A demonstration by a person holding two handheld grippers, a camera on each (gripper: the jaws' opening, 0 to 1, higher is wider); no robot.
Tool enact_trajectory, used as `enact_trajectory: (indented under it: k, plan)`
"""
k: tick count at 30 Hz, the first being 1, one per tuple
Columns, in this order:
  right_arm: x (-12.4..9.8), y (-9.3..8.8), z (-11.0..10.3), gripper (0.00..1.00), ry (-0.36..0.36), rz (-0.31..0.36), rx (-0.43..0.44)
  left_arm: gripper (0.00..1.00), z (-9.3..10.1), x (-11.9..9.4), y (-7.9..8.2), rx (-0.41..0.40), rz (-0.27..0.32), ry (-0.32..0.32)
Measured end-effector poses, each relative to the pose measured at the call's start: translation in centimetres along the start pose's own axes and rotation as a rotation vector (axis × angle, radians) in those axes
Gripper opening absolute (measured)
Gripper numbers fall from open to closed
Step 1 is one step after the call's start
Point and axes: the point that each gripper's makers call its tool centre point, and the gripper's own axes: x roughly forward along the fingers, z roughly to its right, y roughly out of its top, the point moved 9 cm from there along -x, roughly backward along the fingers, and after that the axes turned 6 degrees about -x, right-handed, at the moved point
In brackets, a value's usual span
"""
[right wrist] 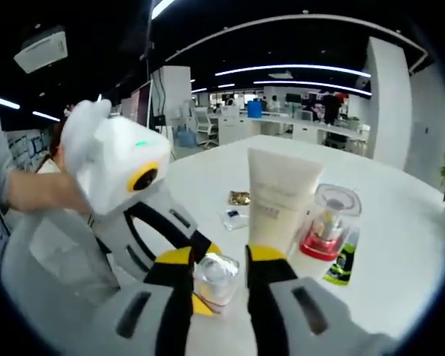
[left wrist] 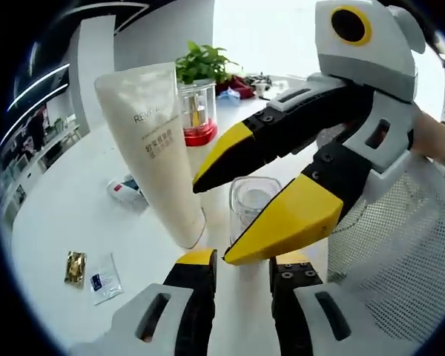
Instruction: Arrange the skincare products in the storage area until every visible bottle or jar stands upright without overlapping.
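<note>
A small clear jar (left wrist: 252, 196) stands on the white table (left wrist: 74, 215), between the wide-apart jaws of my right gripper (left wrist: 211, 222), which reaches in from the right. In the right gripper view the jar (right wrist: 216, 278) sits between that gripper's (right wrist: 219, 259) yellow-tipped fingers, with a gap on its right side. My left gripper (left wrist: 242, 259) is open, its tips just short of the jar. A cream tube (left wrist: 156, 148) stands cap-down to the left of the jar. A clear container with a red base (left wrist: 196, 111) stands upright behind the tube.
A white mesh basket (left wrist: 386, 252) sits at the right. Two sachets (left wrist: 93, 274) lie at the near left, and a small packet (left wrist: 126, 189) lies beside the tube. A potted plant (left wrist: 200, 63) stands at the back. A dark green sachet (right wrist: 341, 267) lies by the red-based container (right wrist: 330, 222).
</note>
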Motion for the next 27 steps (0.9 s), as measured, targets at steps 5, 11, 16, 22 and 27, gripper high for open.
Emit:
enact_trajectory:
  k: [5, 11, 16, 22, 27]
  plan:
    - [-1.1, -0.1, 0.0, 0.27, 0.012, -0.006, -0.007, 0.24, -0.1, 0.0, -0.2, -0.002, -0.012, 0.006]
    - [-2.1, -1.0, 0.2, 0.25, 0.041, -0.036, -0.008, 0.24, -0.1, 0.0, -0.2, -0.008, -0.018, 0.010]
    - [-1.9, -2.2, 0.2, 0.26, 0.058, -0.108, -0.011, 0.24, -0.4, -0.1, -0.3, -0.019, -0.025, 0.017]
    - [-1.3, -3.1, 0.1, 0.22, 0.079, -0.172, 0.000, 0.20, -0.4, -0.5, -0.5, -0.023, -0.028, 0.028]
    - [-0.6, -3.7, 0.3, 0.19, 0.090, -0.227, 0.003, 0.15, -0.3, -0.7, -0.8, -0.037, -0.043, 0.029]
